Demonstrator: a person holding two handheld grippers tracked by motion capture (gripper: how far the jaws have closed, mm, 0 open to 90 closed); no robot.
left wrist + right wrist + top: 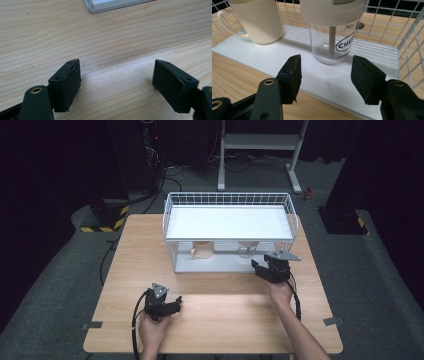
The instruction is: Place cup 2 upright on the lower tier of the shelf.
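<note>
Two hand-held tools are counted on the light wooden counter (220,315). One white wire rack with two tiers (230,232) stands at the far middle of the counter.

On the rack's lower white shelf (287,62) two vessels are seen: one cream handled mug (257,20) and, just beside it, one clear plastic tumbler with a cream lid and straw (332,32). Both stand upright, apart from each other.

Dark lettering on the tumbler reads "CHE", the rest being cut off by the curve; smaller print below it cannot be read.

The right tool (325,72) is held at the shelf's front edge, jaws spread wide, empty, the tumbler lying just beyond them, untouched.

The left tool (116,82) is held low over bare counter near the front left, jaws parted, nothing between them.

Open counter is noted in front of the rack and along both sides.
</note>
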